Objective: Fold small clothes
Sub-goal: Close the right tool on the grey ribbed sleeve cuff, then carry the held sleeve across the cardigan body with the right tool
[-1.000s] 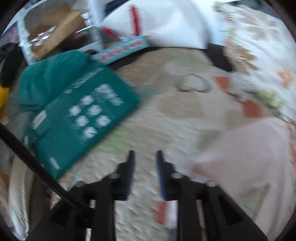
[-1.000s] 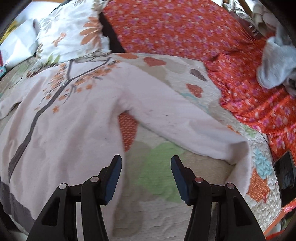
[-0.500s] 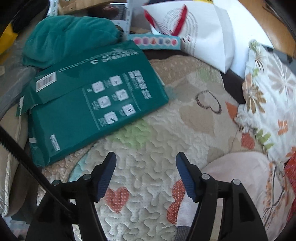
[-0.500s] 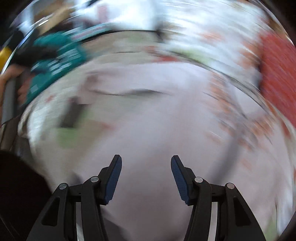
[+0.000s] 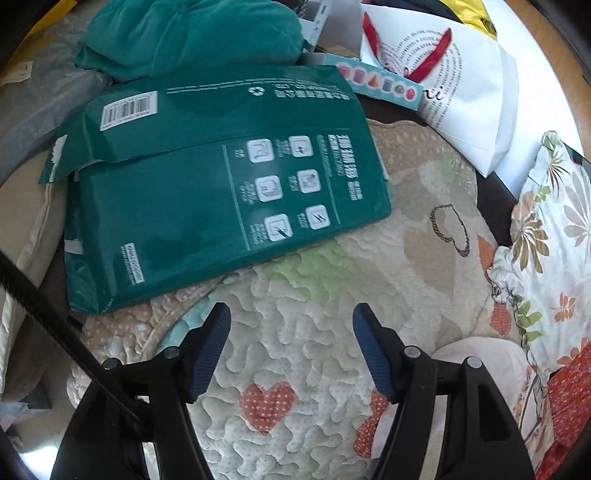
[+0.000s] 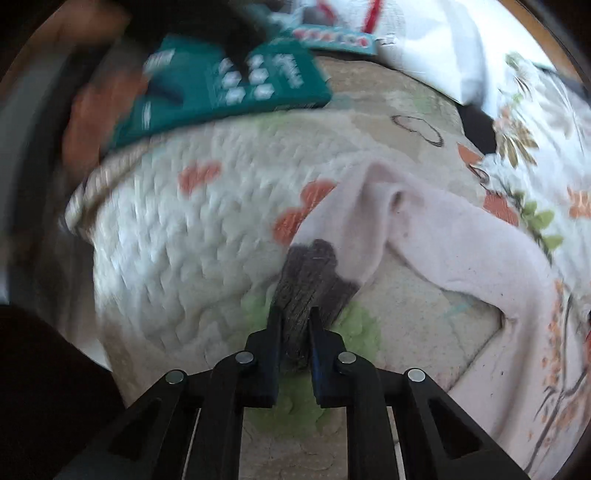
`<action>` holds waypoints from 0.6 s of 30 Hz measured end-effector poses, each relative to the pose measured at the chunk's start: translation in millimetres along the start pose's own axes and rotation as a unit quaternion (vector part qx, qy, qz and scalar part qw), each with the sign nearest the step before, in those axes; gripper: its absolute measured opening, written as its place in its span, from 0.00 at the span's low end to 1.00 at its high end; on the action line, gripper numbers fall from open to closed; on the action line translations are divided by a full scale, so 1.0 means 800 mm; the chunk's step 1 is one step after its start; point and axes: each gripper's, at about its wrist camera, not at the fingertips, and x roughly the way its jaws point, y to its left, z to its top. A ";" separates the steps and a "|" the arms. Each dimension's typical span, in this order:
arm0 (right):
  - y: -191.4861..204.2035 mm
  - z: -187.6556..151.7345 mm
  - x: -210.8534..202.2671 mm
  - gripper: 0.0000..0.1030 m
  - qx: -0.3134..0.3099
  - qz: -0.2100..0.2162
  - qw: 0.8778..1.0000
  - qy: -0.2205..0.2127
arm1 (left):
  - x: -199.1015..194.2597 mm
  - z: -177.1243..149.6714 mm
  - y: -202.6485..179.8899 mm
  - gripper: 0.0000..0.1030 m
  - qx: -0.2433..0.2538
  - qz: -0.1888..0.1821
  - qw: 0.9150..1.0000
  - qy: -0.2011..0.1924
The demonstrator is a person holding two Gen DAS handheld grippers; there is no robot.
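- Pale pink knit garment with a dark grey cuff (image 6: 369, 221) lies spread on the quilted heart-patterned bed cover (image 6: 184, 236); its sleeve reaches toward the bed's near edge
- right gripper (image 6: 294, 317) is closing, jaws already pinching the grey cuff
- left gripper (image 5: 291, 325) hangs released over bare quilt, nothing between its jaws
- judgement: carry the cuff low across the body, keeping the sleeve flat; bring the free gripper in to pin the fold

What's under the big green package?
The green package lies partly on the heart-patterned quilt, its near corner sticking out past the quilt's edge. A teal cloth bundle sits behind it. Whatever lies beneath its middle is covered.
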 end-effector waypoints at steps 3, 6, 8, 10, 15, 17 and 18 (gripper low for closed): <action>-0.062 0.019 -0.039 0.13 0.079 0.006 0.996 -0.039 | -0.001 -0.008 -0.020 0.66 0.025 -0.004 1.000 0.002; -0.150 0.010 -0.092 0.13 0.184 -0.010 0.980 -0.076 | -0.002 -0.022 -0.048 0.66 0.063 -0.014 0.998 0.006; -0.228 -0.023 -0.131 0.13 0.273 -0.035 0.957 -0.094 | -0.003 -0.034 -0.067 0.66 0.089 -0.019 0.996 0.009; -0.286 -0.054 -0.152 0.13 0.333 -0.065 0.936 -0.095 | -0.005 -0.051 -0.090 0.66 0.119 -0.025 0.992 0.016; -0.409 -0.186 -0.191 0.13 0.467 -0.158 0.869 -0.049 | -0.012 -0.095 -0.146 0.66 0.186 -0.067 0.980 0.037; -0.439 -0.228 -0.192 0.14 0.496 -0.174 0.850 -0.020 | -0.013 -0.117 -0.172 0.67 0.215 -0.086 0.972 0.048; -0.450 -0.250 -0.190 0.15 0.510 -0.180 0.841 -0.001 | -0.013 -0.128 -0.185 0.67 0.230 -0.095 0.967 0.056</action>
